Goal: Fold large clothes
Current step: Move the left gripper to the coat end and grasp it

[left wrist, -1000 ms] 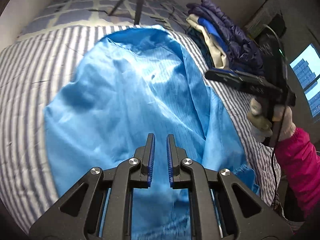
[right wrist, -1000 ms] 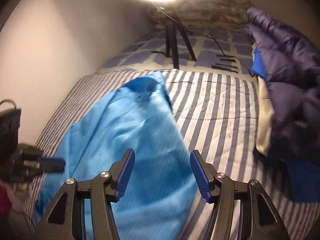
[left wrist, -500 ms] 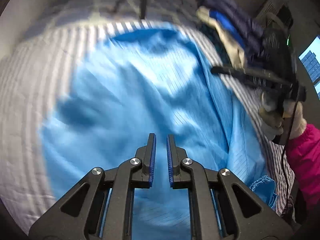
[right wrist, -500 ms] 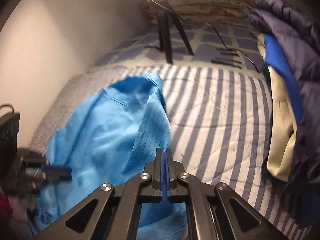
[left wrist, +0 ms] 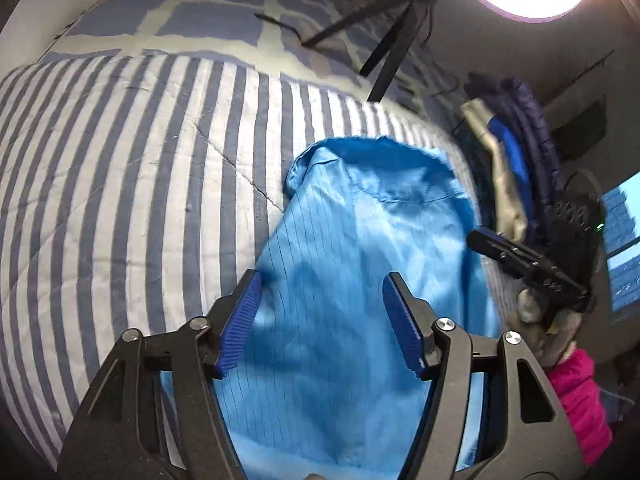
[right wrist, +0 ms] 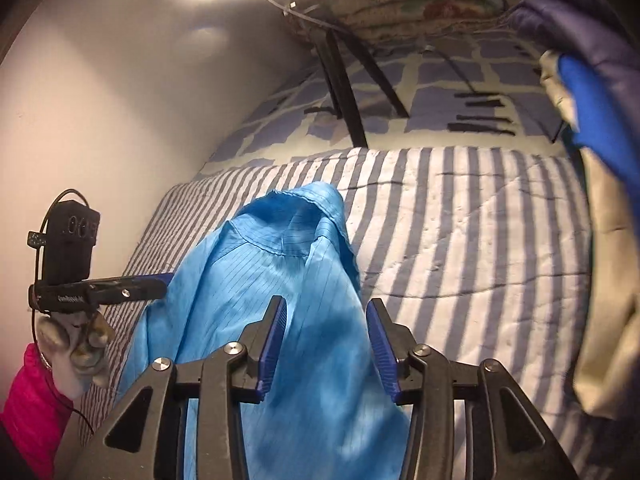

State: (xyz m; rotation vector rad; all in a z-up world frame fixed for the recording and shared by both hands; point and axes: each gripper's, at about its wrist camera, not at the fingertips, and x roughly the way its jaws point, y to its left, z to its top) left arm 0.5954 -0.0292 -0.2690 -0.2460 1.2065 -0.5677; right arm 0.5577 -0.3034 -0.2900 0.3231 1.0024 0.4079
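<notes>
- The blue garment (left wrist: 360, 280) lies in a long heap on the striped quilt (left wrist: 120, 180), running from 6 o'clock up to the middle of both views.
- The left gripper (left wrist: 320, 320) is opening, with its pads apart over the cloth and not pinching it.
- The right gripper (right wrist: 326, 344) is opening too, above the cloth.
- A pile of dark clothes (left wrist: 516, 160) sits at 3 o'clock.
</notes>
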